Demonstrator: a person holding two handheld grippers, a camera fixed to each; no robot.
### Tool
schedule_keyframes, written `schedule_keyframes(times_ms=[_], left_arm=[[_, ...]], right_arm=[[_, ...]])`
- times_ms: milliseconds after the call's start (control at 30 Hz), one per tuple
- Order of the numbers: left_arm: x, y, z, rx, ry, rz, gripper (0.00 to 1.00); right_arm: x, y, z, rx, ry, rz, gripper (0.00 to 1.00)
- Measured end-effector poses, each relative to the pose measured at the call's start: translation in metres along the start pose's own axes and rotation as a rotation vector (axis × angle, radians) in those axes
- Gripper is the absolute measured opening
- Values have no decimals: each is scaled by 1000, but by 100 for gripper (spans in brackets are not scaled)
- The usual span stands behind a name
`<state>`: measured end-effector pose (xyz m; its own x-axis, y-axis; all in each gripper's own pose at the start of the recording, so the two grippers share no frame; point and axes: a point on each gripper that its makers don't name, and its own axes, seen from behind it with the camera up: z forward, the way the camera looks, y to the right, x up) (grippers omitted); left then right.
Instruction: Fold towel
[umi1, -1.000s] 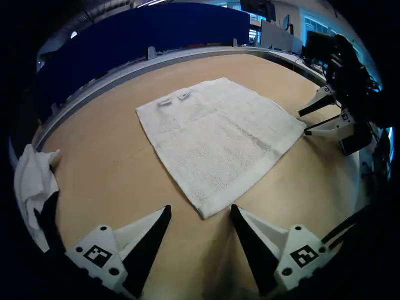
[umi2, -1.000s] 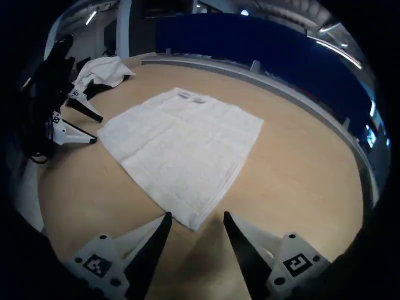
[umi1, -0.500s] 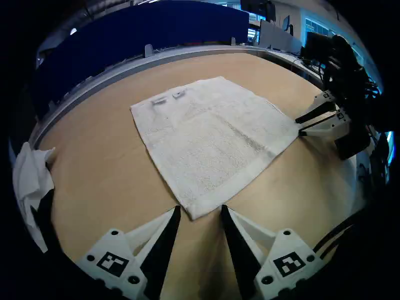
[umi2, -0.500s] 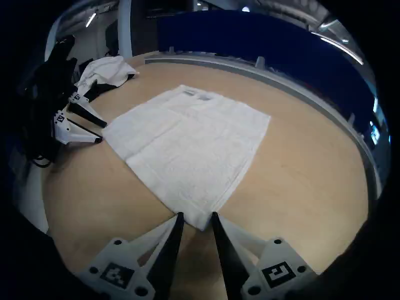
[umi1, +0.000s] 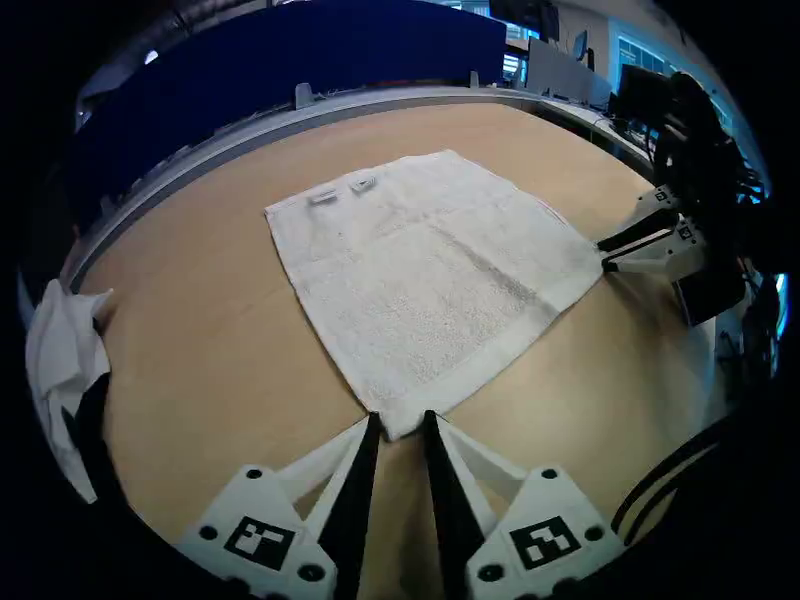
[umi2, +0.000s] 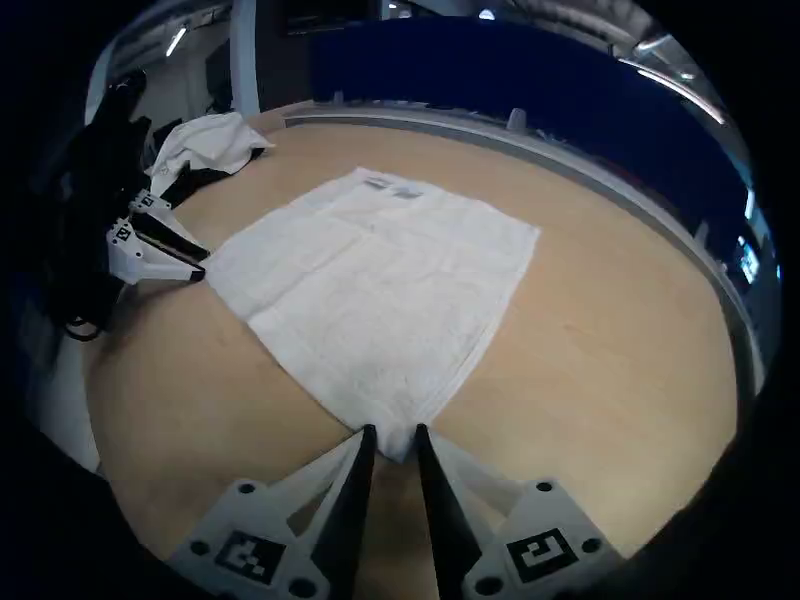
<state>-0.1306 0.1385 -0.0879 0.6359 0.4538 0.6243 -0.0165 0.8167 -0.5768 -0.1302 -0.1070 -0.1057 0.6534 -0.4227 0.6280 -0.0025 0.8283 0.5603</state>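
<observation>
A white towel (umi1: 430, 270) lies flat on the wooden table (umi1: 200, 330), with two small tags near its far edge. My left gripper (umi1: 398, 425) is shut on the towel's near corner, which sits pinched between the two fingers. In the right gripper view the towel (umi2: 380, 290) spreads away from me, and my right gripper (umi2: 392, 440) is shut on its nearest corner. Each view also has the other gripper at a neighbouring corner: the right gripper (umi1: 605, 255) at the towel's right tip, the left gripper (umi2: 200, 262) at its left tip.
A crumpled white cloth (umi1: 60, 370) lies at the table's left edge, also seen as the cloth (umi2: 210, 140) at the far left. A blue partition (umi1: 280, 60) runs along the table's far side. A person's dark sleeve (umi1: 700, 150) holds the other gripper.
Both grippers moved forward onto the towel's corners and their fingers came together from wide open to pinched on the cloth. The towel stays flat.
</observation>
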Motion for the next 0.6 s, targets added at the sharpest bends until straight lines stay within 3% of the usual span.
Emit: schedule_keyframes(times_ms=[133,300,600], left_arm=[[0,-1,0,18,0,2,13],[0,0,-1,30,2,4,12],[1,4,-3,16,3,-37,11]], right_arm=[[1,3,0,-11,-5,8,24],[7,5,1,-17,10,25,16],[11,11,-2,-26,24,26,14]])
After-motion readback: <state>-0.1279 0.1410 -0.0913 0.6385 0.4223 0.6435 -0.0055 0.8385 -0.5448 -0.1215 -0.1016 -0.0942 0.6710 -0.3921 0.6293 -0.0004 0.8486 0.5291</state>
